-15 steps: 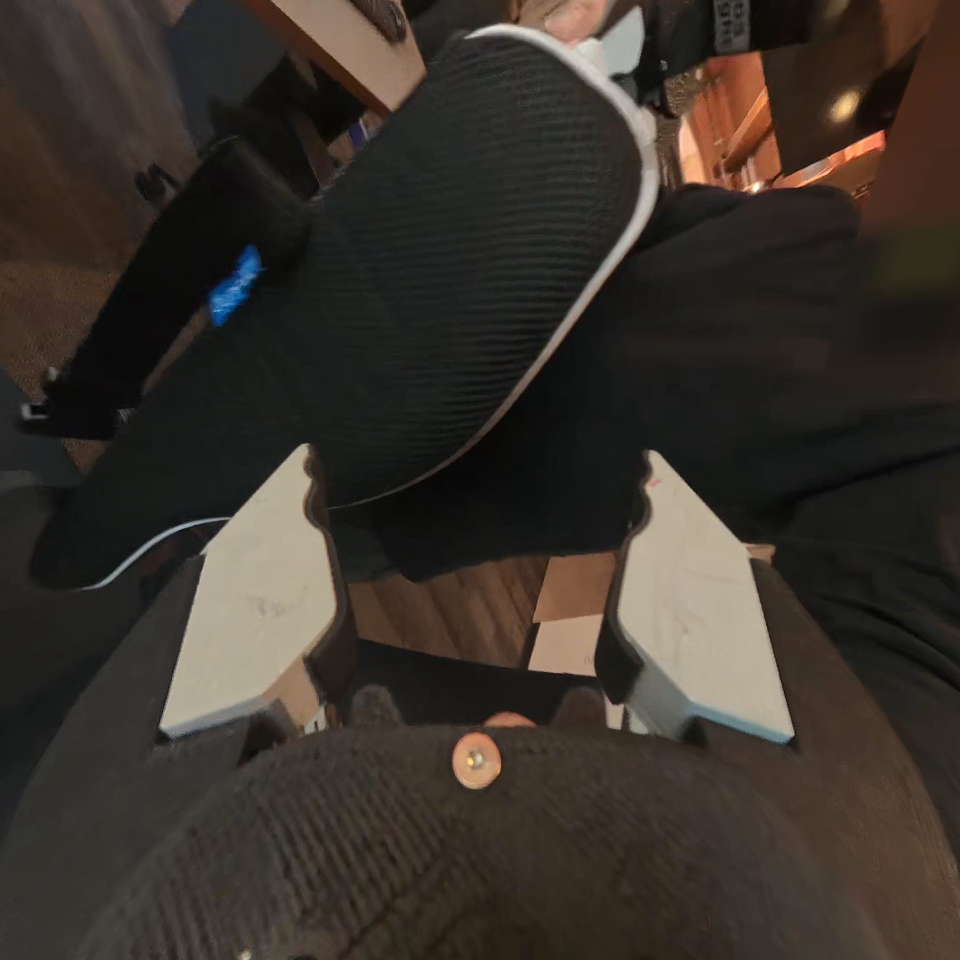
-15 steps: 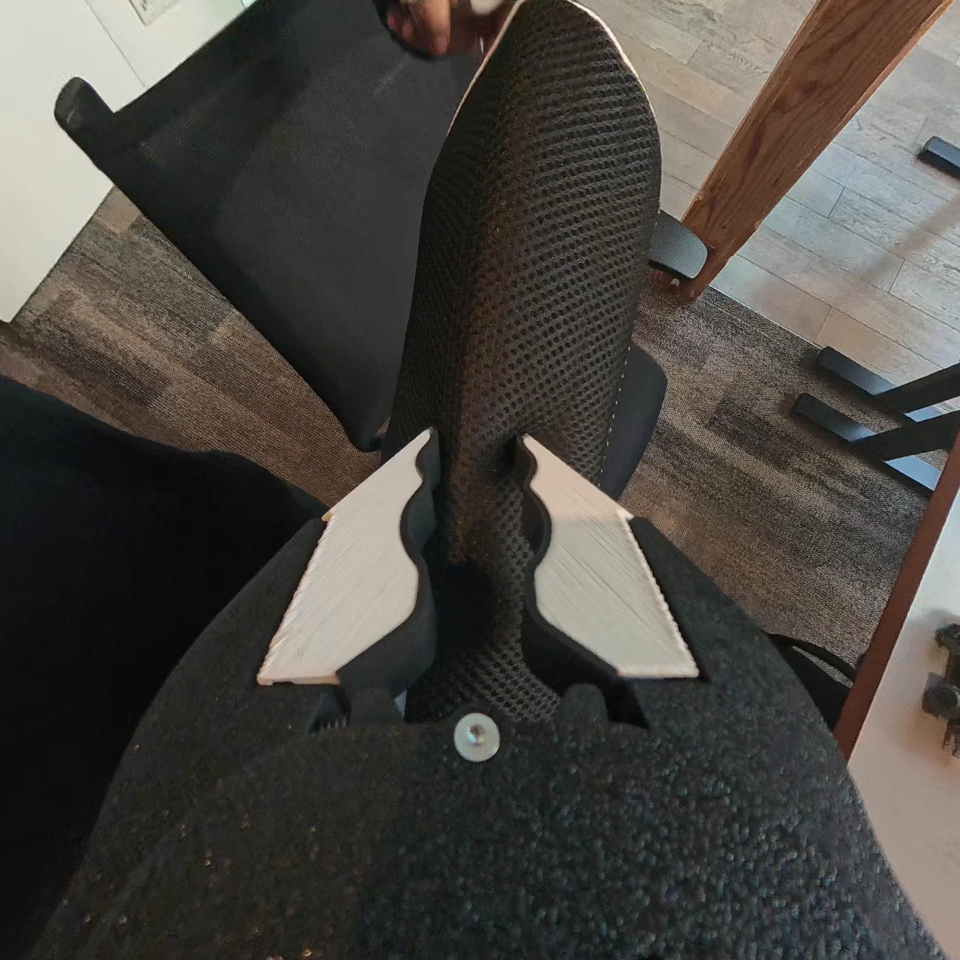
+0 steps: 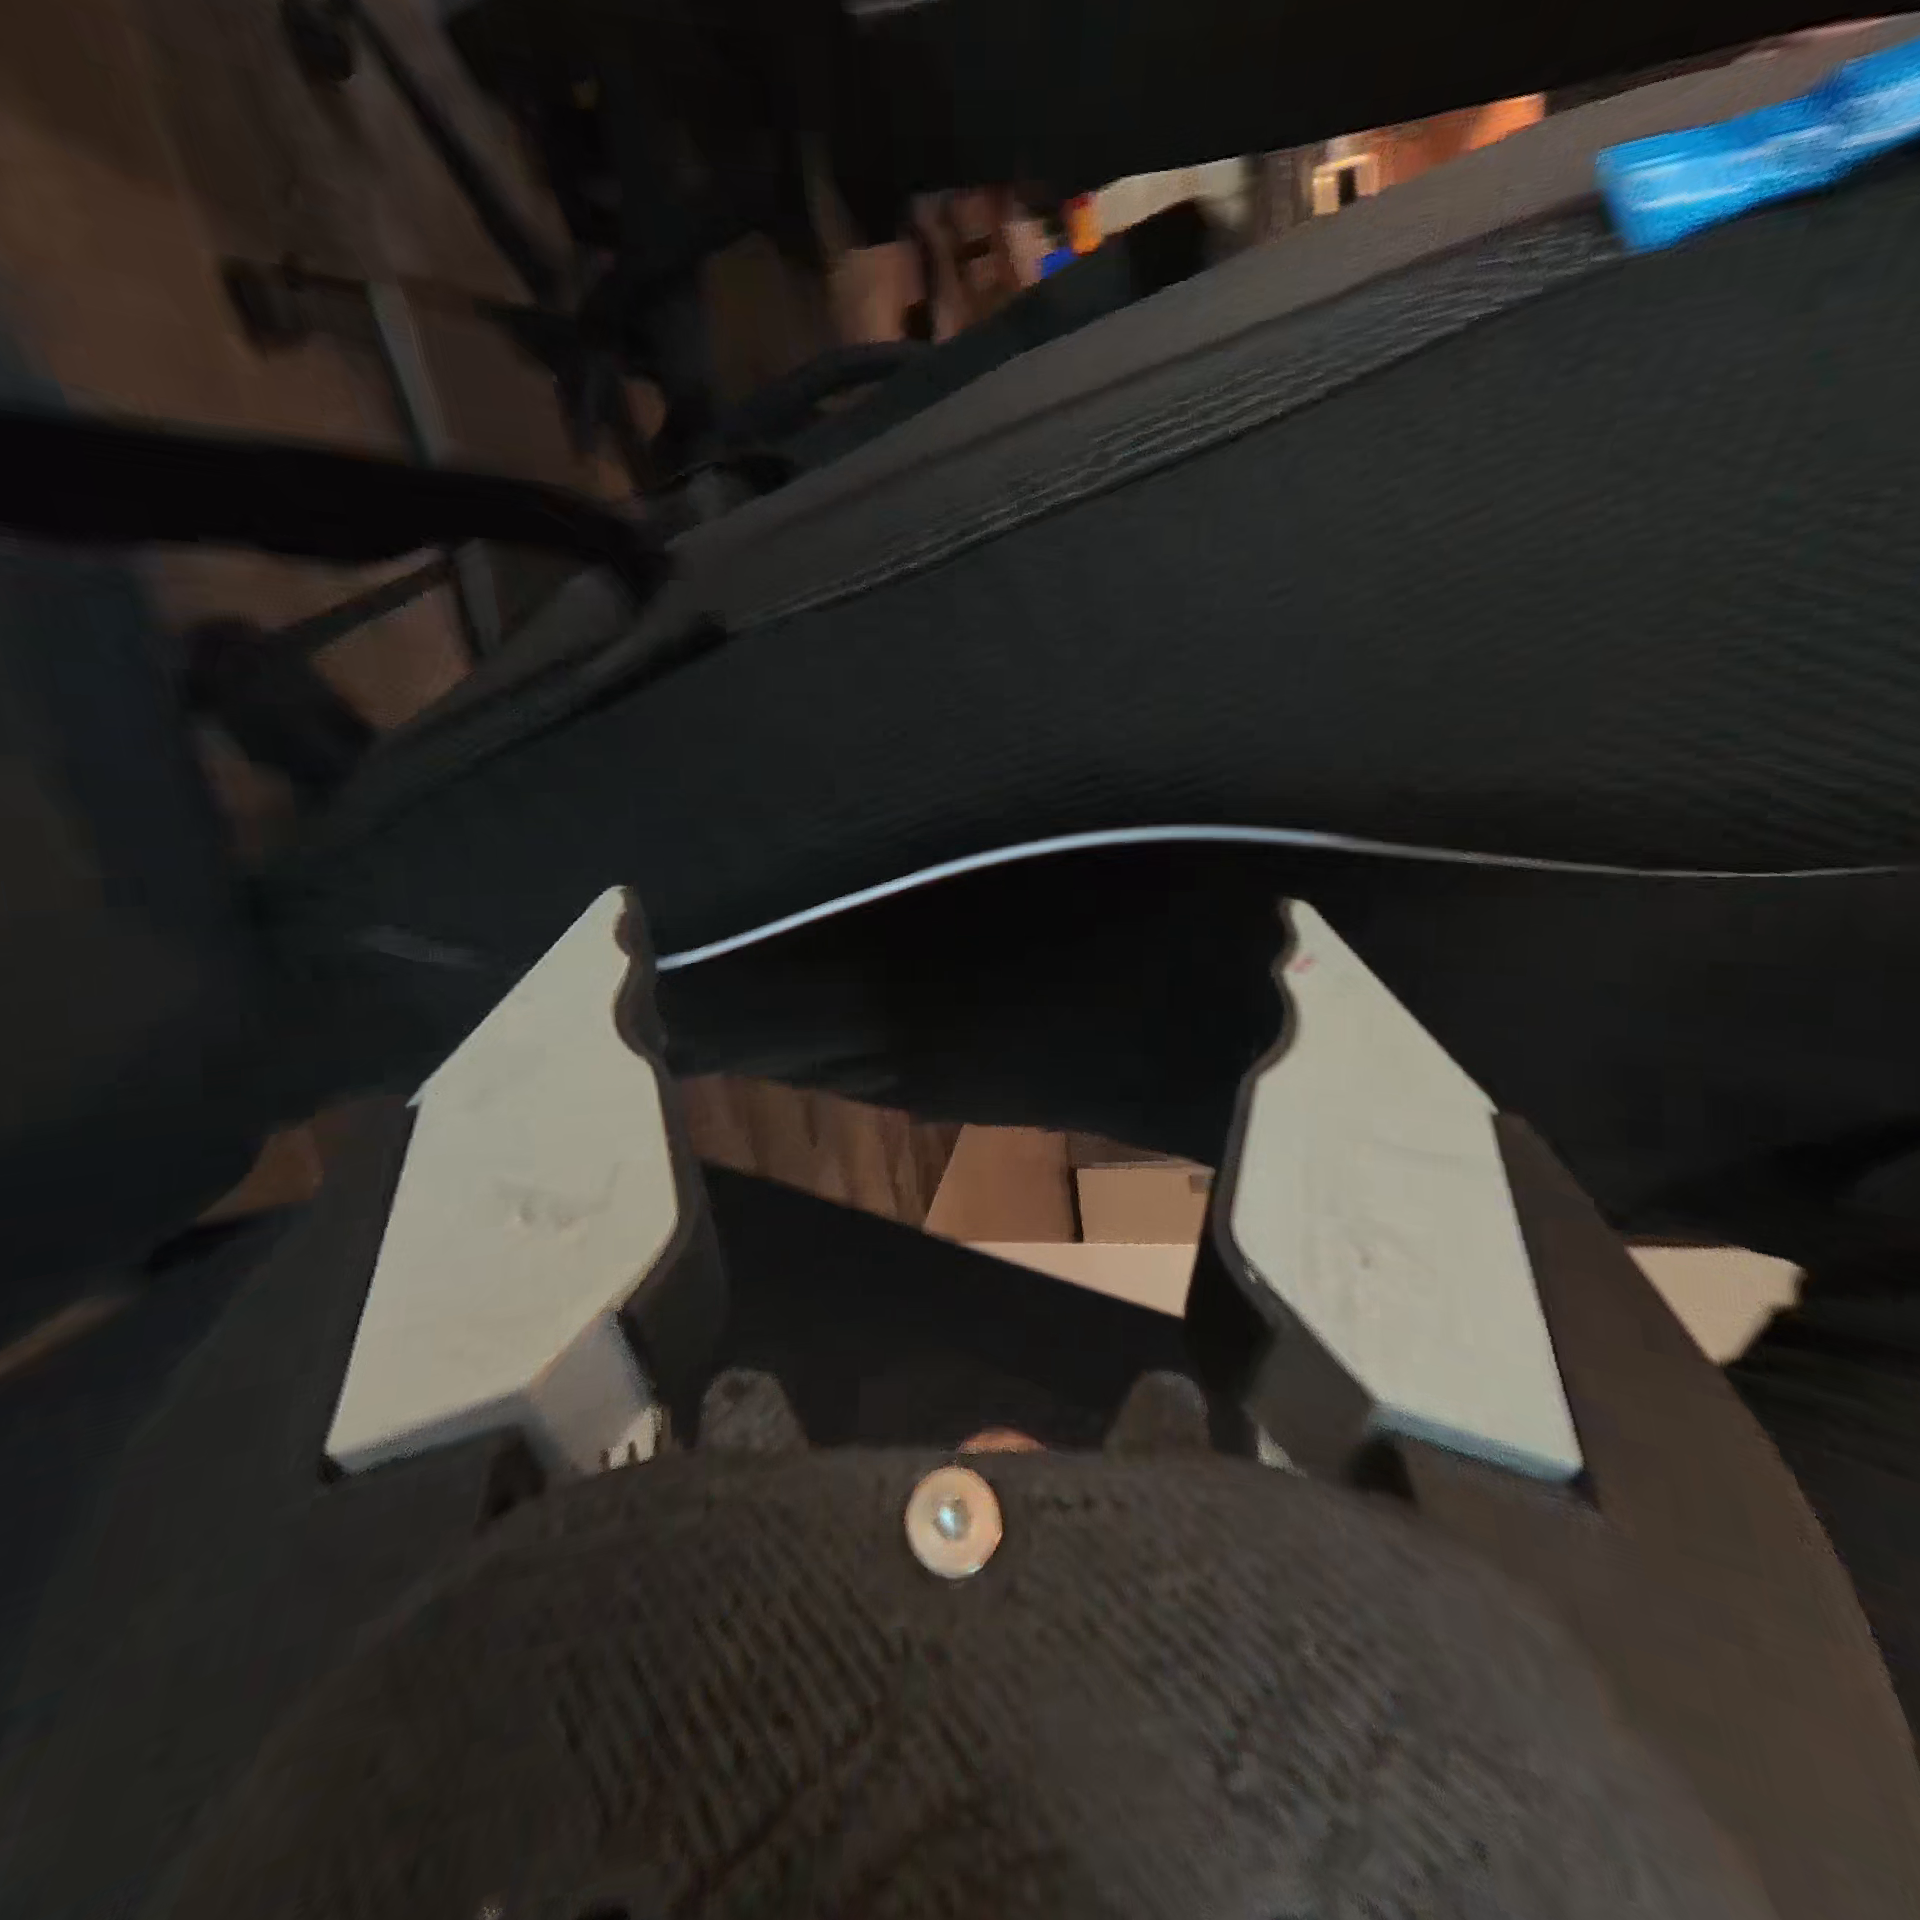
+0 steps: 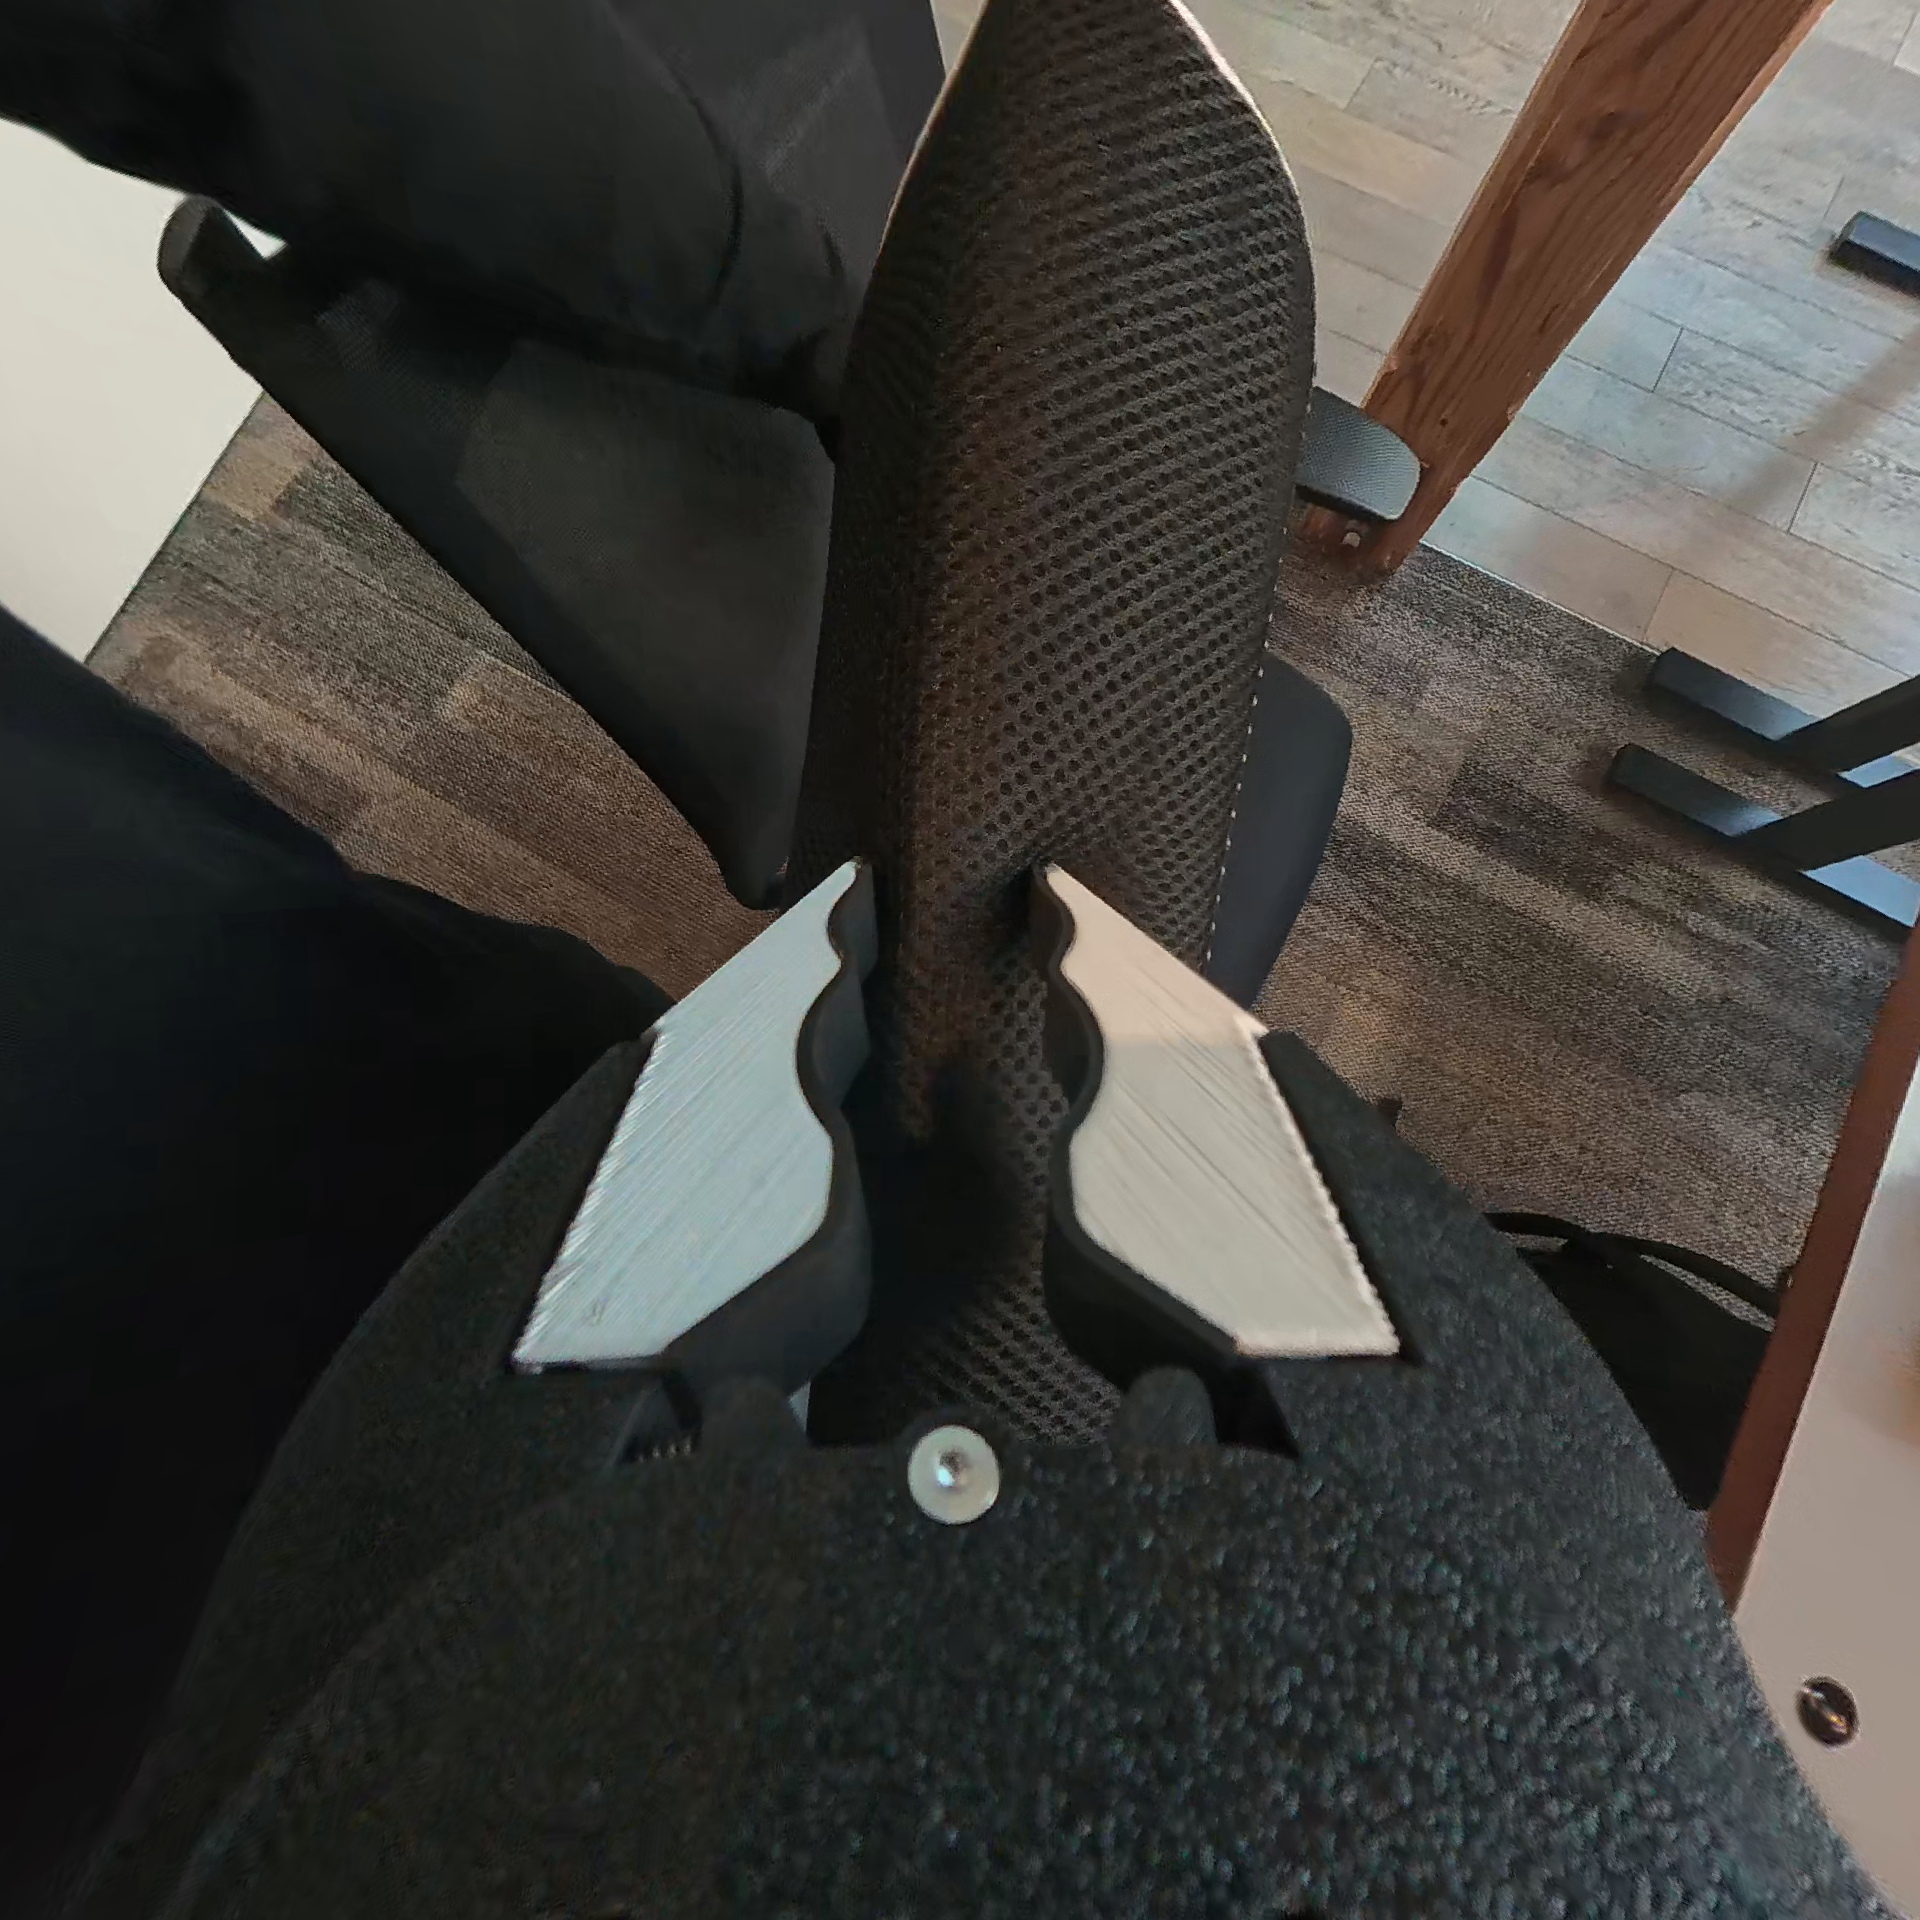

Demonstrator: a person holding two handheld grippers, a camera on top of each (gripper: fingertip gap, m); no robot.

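Between the right gripper's (image 4: 951, 888) clenched white ribbed fingers (image 4: 717, 1101) rises a black perforated mesh pad (image 4: 1070, 468), while the left gripper (image 3: 951, 914) gapes empty just below its white-piped edge (image 3: 1143, 836).

Each tool has a rough, grainy black shell. On the left gripper (image 3: 951, 935) two pale grey wedge fingers (image 3: 530, 1184) with wavy black inner pads flank a silver screw (image 3: 953, 1524); a tiny red mark sits near the farther fingertip. The right gripper (image 4: 948, 894) has ridged white fingers (image 4: 717, 1153) above its own screw (image 4: 953, 1487).
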